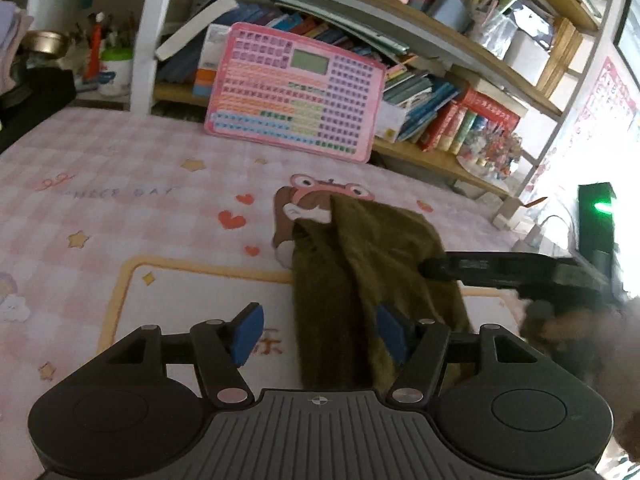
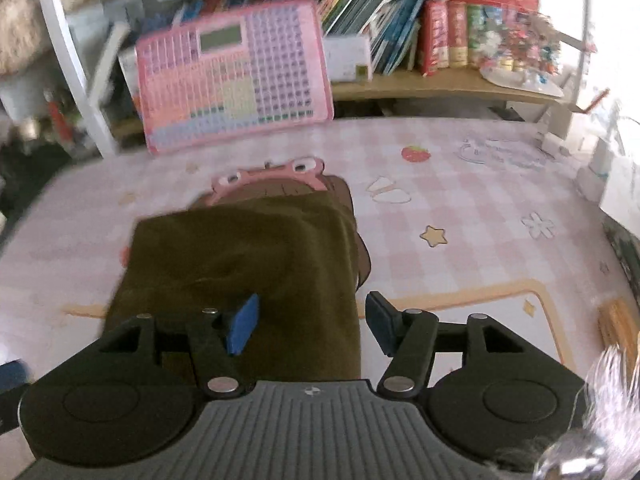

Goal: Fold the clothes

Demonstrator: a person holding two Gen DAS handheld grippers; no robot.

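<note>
An olive, fuzzy-napped garment point(image 2: 240, 264) lies rumpled on the desk's pink checkered mat point(image 2: 460, 240), covering a cartoon print. The left gripper point(image 1: 320, 332) and right gripper point(image 2: 310, 322) both hover with blue-padded fingers point(image 1: 249, 332) spread, gripping nothing. Books point(image 2: 400, 32) fill the wooden shelf point(image 2: 440, 86).

the olive garment point(image 1: 360, 280) covers most of the cartoon figure point(image 1: 320, 196) printed on the pink checked mat point(image 1: 120, 168), leaving its head showing. the near end of the garment is hidden under the left gripper point(image 1: 320, 334) body. the right gripper point(image 1: 430, 268) has its tips buried in the cloth, so how its jaws stand cannot be told there. the right wrist view is blurred, and the book point(image 2: 436, 36) spines cannot be read.
</note>
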